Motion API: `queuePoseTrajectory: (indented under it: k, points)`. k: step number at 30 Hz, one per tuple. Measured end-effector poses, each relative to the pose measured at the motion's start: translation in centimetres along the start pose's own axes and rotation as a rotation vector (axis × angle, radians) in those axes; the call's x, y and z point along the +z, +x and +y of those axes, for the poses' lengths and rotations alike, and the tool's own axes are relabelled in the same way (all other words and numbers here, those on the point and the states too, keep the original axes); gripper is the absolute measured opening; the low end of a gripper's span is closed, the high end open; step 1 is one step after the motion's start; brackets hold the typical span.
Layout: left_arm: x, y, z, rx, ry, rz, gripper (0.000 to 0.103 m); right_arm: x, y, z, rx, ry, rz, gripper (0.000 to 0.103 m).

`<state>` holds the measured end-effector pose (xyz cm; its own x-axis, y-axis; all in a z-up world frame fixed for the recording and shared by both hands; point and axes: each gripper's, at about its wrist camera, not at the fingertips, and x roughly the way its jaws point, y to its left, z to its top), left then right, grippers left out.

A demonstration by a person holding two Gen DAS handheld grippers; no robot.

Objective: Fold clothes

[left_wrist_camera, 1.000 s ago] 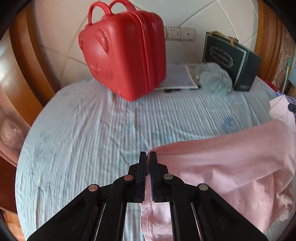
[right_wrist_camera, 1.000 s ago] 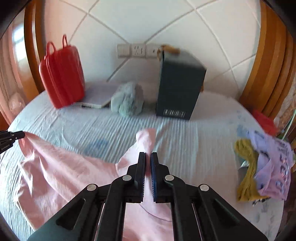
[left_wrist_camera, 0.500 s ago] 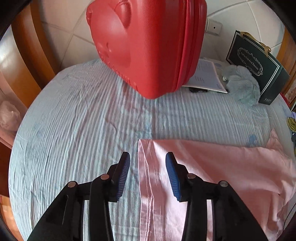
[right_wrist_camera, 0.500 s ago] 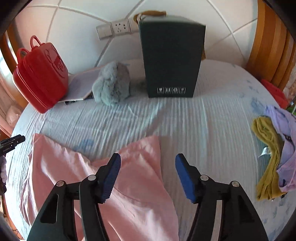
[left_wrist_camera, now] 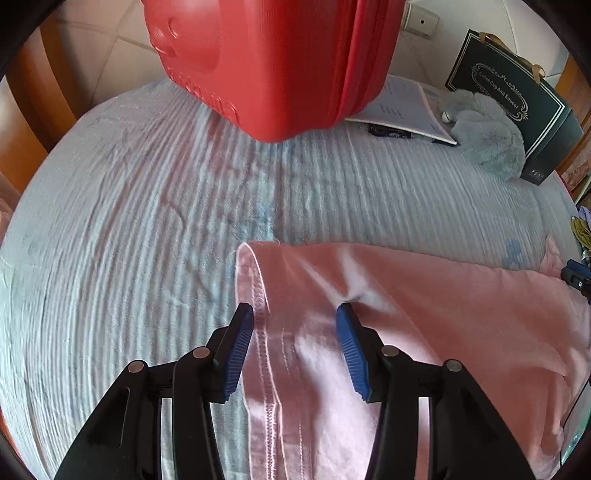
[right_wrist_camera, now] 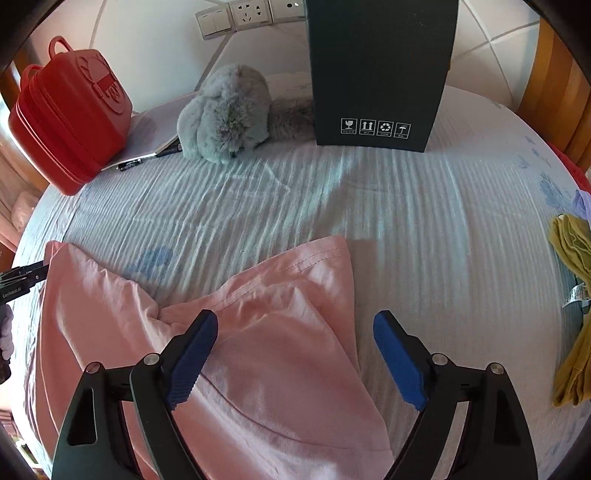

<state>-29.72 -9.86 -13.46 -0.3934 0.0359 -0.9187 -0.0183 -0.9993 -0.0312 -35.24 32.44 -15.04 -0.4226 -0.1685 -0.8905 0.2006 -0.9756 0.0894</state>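
While both sets of jaws are opening, the pink garment (left_wrist_camera: pixel 424 314) lies spread on the pale blue ribbed bedsheet (left_wrist_camera: pixel 129 258), and every place below is given relative to that garment.

The left gripper (left_wrist_camera: pixel 295 317) hangs over the garment's stitched hem edge. Its 2 blue pads (left_wrist_camera: pixel 240 354) stand apart with the hem and a band of pink cloth between them. The left pad sits just off the hem; the right pad's tip is at a small pucker in the cloth, and neither pad pinches the fabric.

The right gripper (right_wrist_camera: pixel 295 325) hangs over the garment's other end (right_wrist_camera: pixel 277 314), where a hemmed corner points away from the camera. Its jaws are spread wider. The left pad is over the pink cloth, while the right pad is over bare sheet just past the garment's edge. Nothing is gripped.

Beyond the garment, toward the tiled wall, a red hard case (left_wrist_camera: pixel 277 55) stands on the sheet, with an open booklet (left_wrist_camera: pixel 406 107) and a pen (right_wrist_camera: pixel 147 160) beside it. Further along the same far side sit a grey fluffy toy (right_wrist_camera: pixel 225 114) and a dark green box (right_wrist_camera: pixel 380 70), the toy touching the box's side. Wall sockets (right_wrist_camera: pixel 251 14) show above them.

Well apart from the garment, at the sheet's right edge in the right wrist view, lies a mustard-yellow cloth (right_wrist_camera: pixel 572 280).
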Motion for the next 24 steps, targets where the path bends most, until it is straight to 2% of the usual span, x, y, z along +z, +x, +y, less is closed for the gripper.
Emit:
queuePoseTrajectory:
  k: [2, 3, 4, 5, 6, 8, 11, 14, 16, 17, 19, 21, 22, 24]
  points:
    - [-0.4, 0.0, -1.0, 0.022, 0.045, -0.011, 0.045, -0.1, 0.8, 0.2, -0.009, -0.004, 0.026, 0.085]
    - [-0.5, -0.1, -1.4, 0.019, 0.055, -0.018, 0.036, -0.2, 1.0, 0.3, -0.025, -0.015, 0.030, 0.078]
    - [-0.7, -0.2, -1.8, 0.033, 0.061, -0.022, 0.009, -0.2, 0.9, 0.7, -0.060, -0.040, 0.018, 0.065]
    - [-0.8, -0.3, -2.2, 0.059, 0.062, -0.025, 0.003, -0.3, 0.7, 1.2, -0.077, -0.064, 0.015, 0.030]
    - [-1.0, -0.5, -2.6, 0.073, 0.064, -0.032, 0.003, -0.4, 0.5, 1.7, -0.072, -0.087, 0.024, 0.004]
    - [-1.4, -1.6, -2.6, 0.079, 0.061, -0.070, 0.002, -0.7, -0.3, 2.9, -0.075, -0.148, 0.024, 0.004]
    - [-1.6, -5.1, -2.2, 0.123, 0.041, -0.175, 0.002, -0.8, -4.1, 4.4, -0.128, -0.239, -0.113, 0.004]
    - [0.2, -7.6, -1.1, 0.166, 0.017, -0.266, 0.002, 1.4, -8.5, 4.3, -0.167, -0.242, -0.287, 0.004]
    - [2.5, -7.4, -0.5, 0.197, -0.001, -0.288, 0.002, 4.5, -9.0, 3.8, -0.168, -0.225, -0.332, 0.004]
    - [3.8, -6.9, -0.1, 0.217, -0.014, -0.278, 0.006, 6.0, -8.7, 3.5, -0.165, -0.211, -0.342, 0.005]
    - [5.2, -5.8, 1.1, 0.201, -0.077, -0.239, 0.006, 7.6, -8.0, 2.9, -0.151, -0.166, -0.329, 0.019]
    - [4.9, -5.9, 1.8, 0.134, -0.108, -0.207, 0.009, 7.9, -7.9, 2.5, -0.127, -0.124, -0.326, 0.066]
    - [4.2, -6.2, 1.9, 0.117, -0.100, -0.204, 0.012, 7.5, -8.2, 2.2, -0.108, -0.107, -0.331, 0.070]
    - [2.0, -6.8, 1.4, 0.104, -0.042, -0.193, 0.028, 5.2, -9.3, 1.5, -0.079, -0.075, -0.335, 0.071]
